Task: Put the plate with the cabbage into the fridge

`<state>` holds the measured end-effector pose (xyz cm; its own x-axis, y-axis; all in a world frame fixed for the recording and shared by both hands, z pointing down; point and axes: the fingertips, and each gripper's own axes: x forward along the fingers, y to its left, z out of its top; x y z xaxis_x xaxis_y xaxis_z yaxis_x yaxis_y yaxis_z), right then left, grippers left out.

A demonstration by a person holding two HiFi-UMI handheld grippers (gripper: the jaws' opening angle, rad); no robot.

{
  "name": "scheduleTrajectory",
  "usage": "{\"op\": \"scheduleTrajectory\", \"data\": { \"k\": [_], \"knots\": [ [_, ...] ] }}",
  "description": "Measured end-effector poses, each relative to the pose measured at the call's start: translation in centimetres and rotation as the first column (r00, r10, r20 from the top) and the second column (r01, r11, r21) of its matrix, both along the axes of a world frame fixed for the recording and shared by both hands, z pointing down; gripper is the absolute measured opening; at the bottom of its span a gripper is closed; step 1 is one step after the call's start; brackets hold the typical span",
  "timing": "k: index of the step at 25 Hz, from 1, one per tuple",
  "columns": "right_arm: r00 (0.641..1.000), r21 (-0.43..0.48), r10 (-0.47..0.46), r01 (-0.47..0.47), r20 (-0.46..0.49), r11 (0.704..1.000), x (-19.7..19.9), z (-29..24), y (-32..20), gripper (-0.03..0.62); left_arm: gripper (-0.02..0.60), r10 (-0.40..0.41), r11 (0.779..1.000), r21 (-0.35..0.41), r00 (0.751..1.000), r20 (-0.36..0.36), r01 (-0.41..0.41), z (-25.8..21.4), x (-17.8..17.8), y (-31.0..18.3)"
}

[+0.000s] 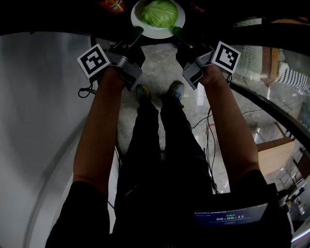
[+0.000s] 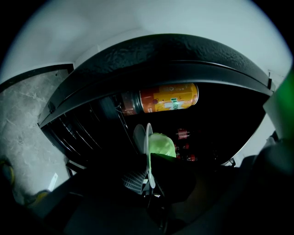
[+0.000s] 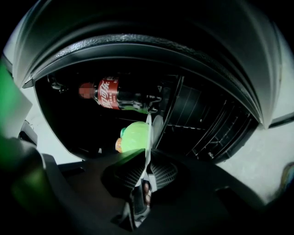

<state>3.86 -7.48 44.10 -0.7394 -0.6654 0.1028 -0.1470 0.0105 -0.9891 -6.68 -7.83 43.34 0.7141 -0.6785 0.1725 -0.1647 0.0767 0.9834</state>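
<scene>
A white plate (image 1: pixel 145 24) with a green cabbage (image 1: pixel 159 12) on it is held out at the top of the head view, inside the dark fridge opening. My left gripper (image 1: pixel 137 34) is shut on the plate's left rim and my right gripper (image 1: pixel 177 33) is shut on its right rim. In the left gripper view the plate (image 2: pixel 149 156) shows edge-on with the cabbage (image 2: pixel 161 145) beside it, clamped between the dark jaws. The right gripper view shows the plate rim (image 3: pixel 148 137) edge-on and the cabbage (image 3: pixel 134 137) left of it.
An orange drink can (image 2: pixel 166 98) lies on its side in the fridge above the plate. A cola bottle (image 3: pixel 115 97) lies on a dark shelf. The black fridge frame (image 2: pixel 183 64) arches overhead. A grey marbled floor (image 1: pixel 160 68) and cables (image 1: pixel 213 145) lie below, by the person's legs.
</scene>
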Motion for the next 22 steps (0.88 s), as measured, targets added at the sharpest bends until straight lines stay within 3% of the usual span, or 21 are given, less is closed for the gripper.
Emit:
{"op": "scheduleTrajectory", "data": {
  "k": [5, 8, 11, 15, 18, 20, 22],
  "knots": [
    [1.000, 0.026, 0.002, -0.001, -0.027, 1.000, 0.2, 0.0, -0.5, 0.021, 0.012, 0.010, 1.000, 0.026, 0.999, 0.037, -0.011, 0.2, -0.8, -0.6],
    [0.990, 0.094, 0.004, 0.010, -0.142, 0.996, 0.8, -0.8, -1.5, 0.020, 0.012, 0.026, 0.998, 0.056, 0.985, 0.172, -0.036, 0.0, -1.5, -1.6],
    [0.950, 0.168, 0.025, 0.029, -0.312, 0.985, 1.4, -0.9, -1.4, 0.020, 0.012, 0.031, 0.992, 0.108, 0.944, 0.327, -0.070, -0.3, -1.8, -1.7],
    [0.882, 0.251, 0.050, 0.079, -0.469, 0.965, 1.2, -1.3, -0.7, 0.020, 0.012, 0.021, 0.969, 0.196, 0.836, 0.548, -0.153, -1.1, -2.0, -1.5],
    [0.818, 0.318, 0.062, 0.152, -0.573, 0.936, 0.6, -1.7, -0.3, 0.005, 0.012, 0.008, 0.939, 0.246, 0.727, 0.686, -0.242, -1.5, -1.8, -1.4],
    [0.780, 0.347, 0.065, 0.200, -0.622, 0.916, 0.1, -1.9, -0.2, 0.005, 0.011, 0.000, 0.913, 0.266, 0.651, 0.759, -0.310, -1.7, -1.5, -1.3],
    [0.754, 0.360, 0.065, 0.235, -0.654, 0.903, -0.3, -1.9, -0.3, 0.005, 0.009, -0.005, 0.889, 0.276, 0.596, 0.803, -0.365, -1.7, -0.9, -1.2]
  ]
}}
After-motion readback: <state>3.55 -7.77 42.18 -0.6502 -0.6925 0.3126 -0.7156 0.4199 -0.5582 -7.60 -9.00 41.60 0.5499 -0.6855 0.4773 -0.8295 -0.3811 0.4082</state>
